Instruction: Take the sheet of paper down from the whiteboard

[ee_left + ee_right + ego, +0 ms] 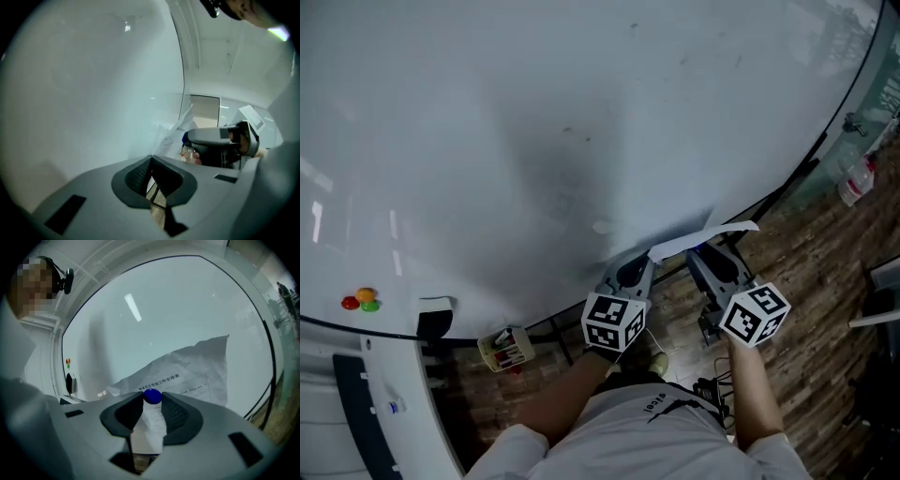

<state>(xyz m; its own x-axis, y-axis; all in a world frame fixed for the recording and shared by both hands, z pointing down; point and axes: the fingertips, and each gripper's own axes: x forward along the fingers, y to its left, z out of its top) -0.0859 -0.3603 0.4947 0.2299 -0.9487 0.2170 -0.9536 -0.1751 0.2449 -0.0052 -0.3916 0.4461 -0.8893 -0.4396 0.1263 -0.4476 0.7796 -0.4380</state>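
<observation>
Paper crumpled, low against the whiteboard, one fold pinched in the right tongs, closed tight on it, blue magnet at their tips, left tongs just beside, closed on nothing.

We've got a whiteboard here. Three coloured magnets and a black eraser sit near its lower-left edge.

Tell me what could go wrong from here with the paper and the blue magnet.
The right gripper pinches only a small part of the creased white printed sheet of paper, so it may tear or slip. The round blue magnet sits at the very tips of the jaws and could drop to the wooden floor.
</observation>
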